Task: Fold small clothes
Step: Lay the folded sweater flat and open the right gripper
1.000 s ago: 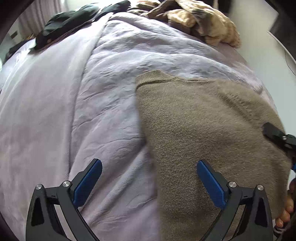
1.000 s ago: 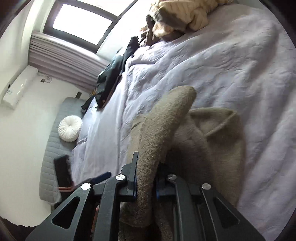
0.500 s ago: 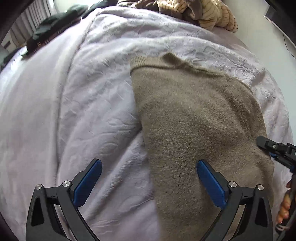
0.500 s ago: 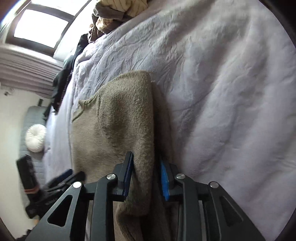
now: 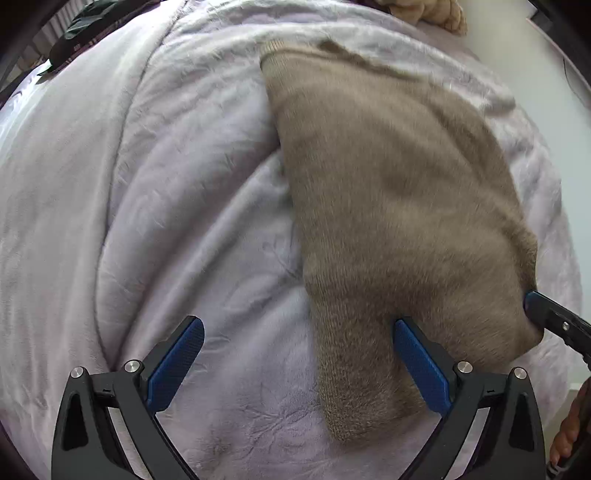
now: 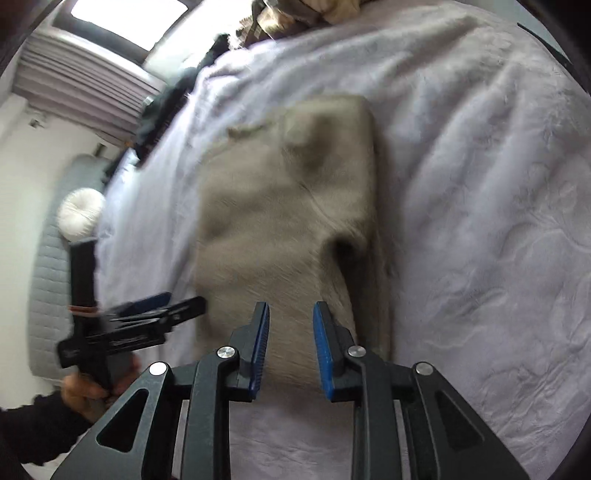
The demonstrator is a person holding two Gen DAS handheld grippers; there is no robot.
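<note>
Hovering nearest us: our left gripper [image 5: 299, 354], blue-padded fingers [image 5: 177, 360] spread wide, nothing between them; the right-hand finger sits over the sweater's near hem, the left-hand one over bare bedspread.
Right gripper: in its own view our right gripper [image 6: 290, 343] has its fingers [image 6: 258, 347] parted a narrow way, the knit showing in the gap; we cannot tell if the pads touch it. From the left wrist view its tip [image 5: 554, 321] lies at the sweater's right edge.
Sweater: the brown knit sweater [image 5: 388, 206] lies folded on the bed, a long strip running away from us, neckline at the far end, with a rounded fold along its right side [image 6: 364, 177].
Bedspread: pale lilac bedspread [image 5: 166, 184], crinkled, under everything.
Left hand: our hand [image 6: 85, 391], dark-sleeved, grips the left tool's handle.
Farther off: dark clothes [image 6: 162, 110] at the bed's far left edge, a tan knit heap [image 5: 432, 14] at the far end, a white round cushion [image 6: 81, 212] on a grey bench.
Farthest: a window [image 6: 122, 18].
</note>
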